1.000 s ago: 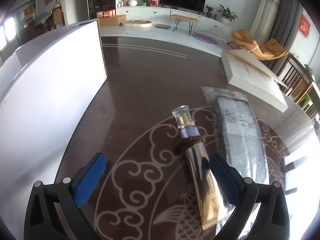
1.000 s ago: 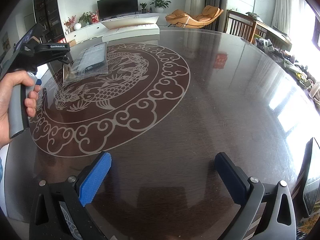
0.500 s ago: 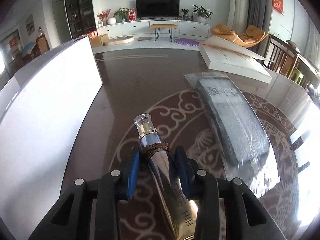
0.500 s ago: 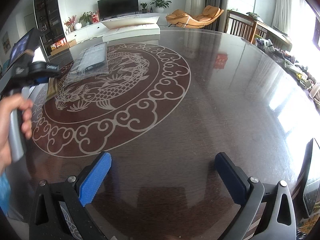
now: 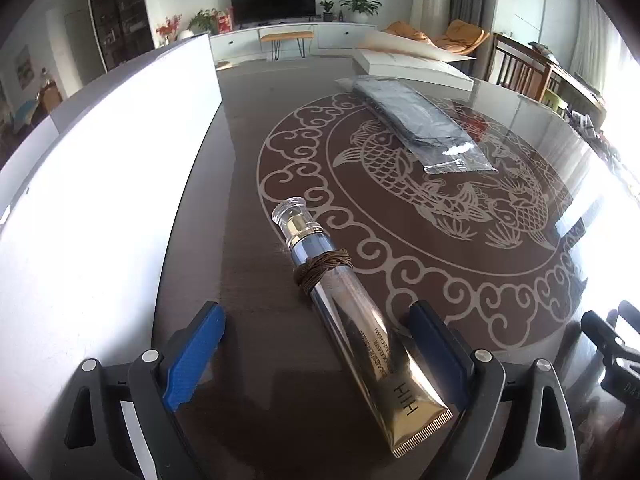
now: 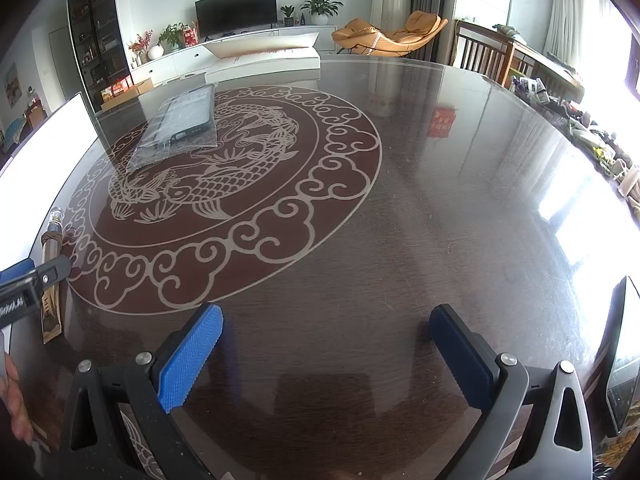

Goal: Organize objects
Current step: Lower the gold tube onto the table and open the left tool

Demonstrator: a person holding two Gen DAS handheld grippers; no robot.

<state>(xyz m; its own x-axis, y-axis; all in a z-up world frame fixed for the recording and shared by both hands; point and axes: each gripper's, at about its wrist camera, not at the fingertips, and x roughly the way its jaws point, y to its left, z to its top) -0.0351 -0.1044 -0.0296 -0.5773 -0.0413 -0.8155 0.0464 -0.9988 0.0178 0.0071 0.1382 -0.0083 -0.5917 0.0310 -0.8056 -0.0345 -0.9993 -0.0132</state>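
A gold cosmetic tube [image 5: 352, 320] with a clear cap and brown cord round its neck lies on the dark round table [image 5: 248, 184], close to the white box wall. My left gripper [image 5: 316, 344] is open, its blue pads either side of the tube's lower half, the right pad close beside it. The tube also shows at the left edge of the right wrist view [image 6: 52, 248]. A dark item in a clear plastic bag [image 5: 420, 124] lies further out on the fish pattern, also in the right wrist view [image 6: 180, 128]. My right gripper [image 6: 324, 344] is open and empty above bare table.
A large white box [image 5: 100, 184] stands along the table's left side. A flat white box [image 5: 408, 64] lies at the far edge. A dark screen edge [image 6: 620, 360] shows at the right. Chairs stand beyond the far right rim.
My left gripper was shut on the tube half a second ago; now it has opened and the tube lies on the table nearer the white box. My right gripper has not moved.
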